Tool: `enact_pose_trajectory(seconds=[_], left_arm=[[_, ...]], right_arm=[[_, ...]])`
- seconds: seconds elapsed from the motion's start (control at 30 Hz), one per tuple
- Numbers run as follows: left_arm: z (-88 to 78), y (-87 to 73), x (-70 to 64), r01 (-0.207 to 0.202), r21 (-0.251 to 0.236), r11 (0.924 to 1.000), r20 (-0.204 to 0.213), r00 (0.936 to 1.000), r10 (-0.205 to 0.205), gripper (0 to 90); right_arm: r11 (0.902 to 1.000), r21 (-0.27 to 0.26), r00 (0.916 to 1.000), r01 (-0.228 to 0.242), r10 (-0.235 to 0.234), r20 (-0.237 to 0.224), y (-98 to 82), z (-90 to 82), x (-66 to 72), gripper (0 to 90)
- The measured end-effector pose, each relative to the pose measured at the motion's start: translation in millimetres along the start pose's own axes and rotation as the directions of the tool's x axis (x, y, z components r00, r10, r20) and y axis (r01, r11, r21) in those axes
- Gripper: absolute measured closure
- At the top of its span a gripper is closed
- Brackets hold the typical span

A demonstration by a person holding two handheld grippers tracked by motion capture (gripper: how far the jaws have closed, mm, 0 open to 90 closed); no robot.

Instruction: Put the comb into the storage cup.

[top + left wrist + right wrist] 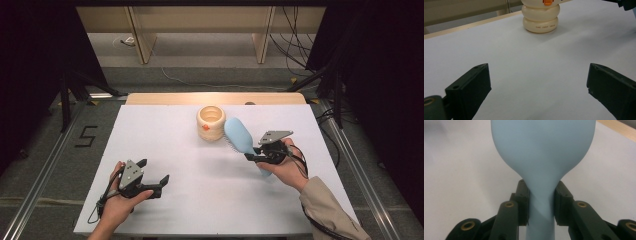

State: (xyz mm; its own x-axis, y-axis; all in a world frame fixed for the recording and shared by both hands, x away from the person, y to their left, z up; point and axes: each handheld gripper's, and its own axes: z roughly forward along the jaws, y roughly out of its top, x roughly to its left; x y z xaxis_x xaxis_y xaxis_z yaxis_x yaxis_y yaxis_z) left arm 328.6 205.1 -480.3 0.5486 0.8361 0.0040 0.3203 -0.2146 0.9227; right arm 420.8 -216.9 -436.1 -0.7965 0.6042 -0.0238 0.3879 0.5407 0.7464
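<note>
Right gripper (256,154): its 2 jaws are closed on the narrow neck of the blue hairbrush (239,136), 1 pad on each side, as the right gripper view shows (541,202).
Brush position: held above the white table (200,200); its oval head reaches forward and left of this gripper, its handle end runs back under the hand.
Long axis: slanted, from the jaws up toward the cream ringed cup (211,122), bristles facing down and left.
Cup from tool: just ahead of the brush head and slightly left, open mouth up; whether they touch I cannot tell.
Likely next move: judged, tip the brush upright and lower it into the cup.
Left gripper (152,180): jaws wide apart (537,85), nothing between them, well behind and left of the cup.
Nearer hand: the right, clearly.
</note>
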Motion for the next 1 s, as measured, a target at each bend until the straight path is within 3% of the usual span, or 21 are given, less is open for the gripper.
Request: enact_pose_trajectory(seconds=[0.2,0.57,1.0], left_arm=[[-0.1,-0.1,0.1,0.0,0.0,1.0,0.0,1.0,0.0,4.8],[0.1,0.0,0.1,0.0,0.0,1.0,0.0,1.0,0.0,4.8],[0.0,0.2,0.0,-0.001,-0.001,1.0,0.0,1.0,0.001,4.8]], right_arm=[[0.998,-0.048,0.9987,-0.043,0.044,0.025,-0.2,-1.6,-1.7,70.2],[0.9943,-0.083,0.9969,-0.068,0.071,0.033,-1.2,-1.5,-2.9,70.2],[0.9827,-0.145,0.9918,-0.115,0.122,0.039,0.2,-2.7,-3.7,70.2]])
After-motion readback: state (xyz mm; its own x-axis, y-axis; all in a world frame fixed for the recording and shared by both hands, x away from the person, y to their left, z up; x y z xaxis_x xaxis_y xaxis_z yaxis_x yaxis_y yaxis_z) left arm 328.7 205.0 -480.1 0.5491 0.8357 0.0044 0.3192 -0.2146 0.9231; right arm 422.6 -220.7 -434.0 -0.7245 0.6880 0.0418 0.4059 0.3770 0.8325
